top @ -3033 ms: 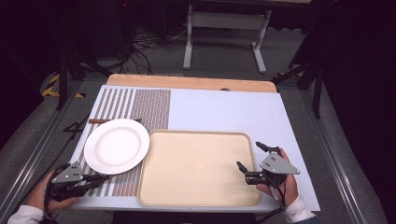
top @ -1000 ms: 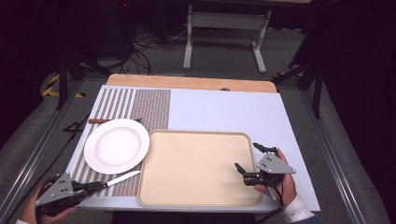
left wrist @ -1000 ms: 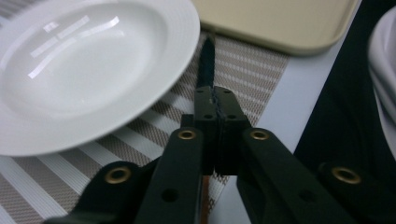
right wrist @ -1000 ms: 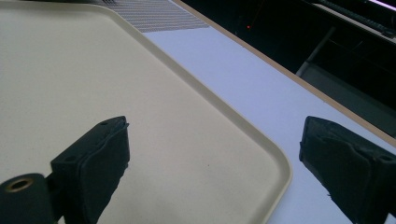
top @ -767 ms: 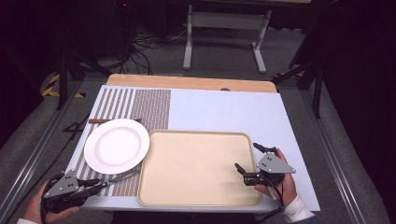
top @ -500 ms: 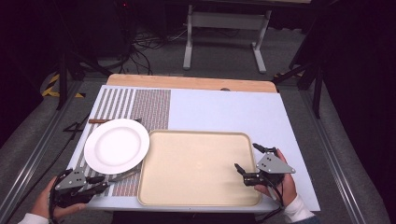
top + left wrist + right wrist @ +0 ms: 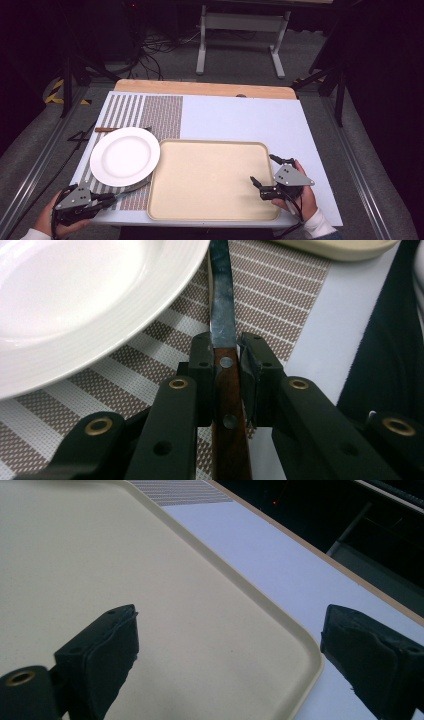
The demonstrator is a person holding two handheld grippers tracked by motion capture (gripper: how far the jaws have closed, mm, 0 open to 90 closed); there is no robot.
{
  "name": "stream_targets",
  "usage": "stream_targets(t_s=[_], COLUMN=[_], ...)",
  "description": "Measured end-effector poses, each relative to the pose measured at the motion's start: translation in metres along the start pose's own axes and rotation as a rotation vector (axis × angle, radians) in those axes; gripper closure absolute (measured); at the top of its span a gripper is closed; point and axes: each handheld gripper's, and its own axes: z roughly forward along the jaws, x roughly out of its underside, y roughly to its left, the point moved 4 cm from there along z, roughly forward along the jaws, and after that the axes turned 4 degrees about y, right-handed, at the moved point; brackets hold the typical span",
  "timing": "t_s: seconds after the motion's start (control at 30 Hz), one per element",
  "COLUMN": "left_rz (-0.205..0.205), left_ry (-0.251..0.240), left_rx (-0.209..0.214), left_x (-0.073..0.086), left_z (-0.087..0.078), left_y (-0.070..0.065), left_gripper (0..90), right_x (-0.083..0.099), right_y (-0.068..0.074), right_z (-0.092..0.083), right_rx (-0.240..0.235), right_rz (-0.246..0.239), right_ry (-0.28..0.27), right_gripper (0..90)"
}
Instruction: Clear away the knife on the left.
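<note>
Left hand-held gripper [image 7: 224, 385]: we see its jaws clamped on the wooden handle of the knife [image 7: 223, 325], one pad on each side; they have just been closing on it. In the high view we find this gripper [image 7: 107, 199] at the counter's near left corner.
Knife: we see its blade running forward from the jaws, low over the striped placemat [image 7: 280, 300], its far part passing right beside the rim of the white plate [image 7: 75, 300].
Plate: we see it resting on the placemat, just left of the beige tray [image 7: 212, 182].
Right hand-held gripper [image 7: 227, 647]: we see its jaws standing well apart with nothing between them, straddling the tray's near right corner [image 7: 300, 650]; one jaw is over the tray, the other over the pale counter [image 7: 270, 550].
</note>
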Motion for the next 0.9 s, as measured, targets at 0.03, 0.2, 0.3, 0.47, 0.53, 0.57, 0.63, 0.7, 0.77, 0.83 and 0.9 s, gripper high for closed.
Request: stream_targets(t_s=[0.03, 0.2, 0.3, 0.47, 0.53, 0.57, 0.63, 0.7, 0.77, 0.83, 0.9], left_rz=[-0.002, -0.013, -0.003, 0.005, 0.016, 0.018, 0.025, 0.026, 0.027, 0.031, 0.035], left_ry=[-0.003, -0.043, -0.059, -0.098, -0.098, -0.099, -0.101, -0.113, -0.127, -0.129, -0.133], left_rx=[-0.003, -0.005, -0.019, -0.021, -0.023, -0.024, -0.035, -0.05, -0.074, -0.073, -0.088], left_x=[0.0, 0.002, 0.001, -0.005, -0.008, -0.01, -0.015, -0.021, -0.032, -0.036, -0.042], left_z=[-0.001, -0.013, -0.017, -0.019, -0.017, -0.015, -0.012, -0.008, -0.003, -0.001, 0.003], left_y=[0.0, -0.004, -0.006, -0.007, -0.008, -0.009, -0.009, -0.008, -0.009, -0.009, -0.01], left_gripper=[77.2, 77.2, 77.2, 77.2, 77.2, 77.2, 77.2, 77.2, 77.2, 77.2, 77.2], right_x=[0.0, -0.001, -0.002, -0.002, -0.002, -0.002, -0.002, -0.002, -0.001, -0.001, -0.001], right_y=[0.0, 0.0, 0.0, 0.0, 0.0, 0.0, -0.001, 0.0, -0.001, -0.001, -0.001], right_z=[0.0, 0.0, 0.0, 0.0, 0.0, 0.0, 0.0, -0.001, -0.002, -0.002, -0.002], right_rx=[-0.001, 0.002, 0.001, 0.001, 0.002, 0.002, 0.003, 0.004, 0.005, 0.007, 0.008], right_rz=[-0.001, -0.003, -0.005, -0.007, -0.007, -0.004, -0.005, -0.003, 0.001, 0.001, 0.001], right_ry=[-0.001, -0.007, -0.008, -0.008, -0.01, -0.01, -0.011, -0.01, -0.011, -0.011, -0.012], right_gripper=[9.4, 9.4, 9.4, 9.4, 9.4, 9.4, 9.4, 9.4, 9.4, 9.4, 9.4])
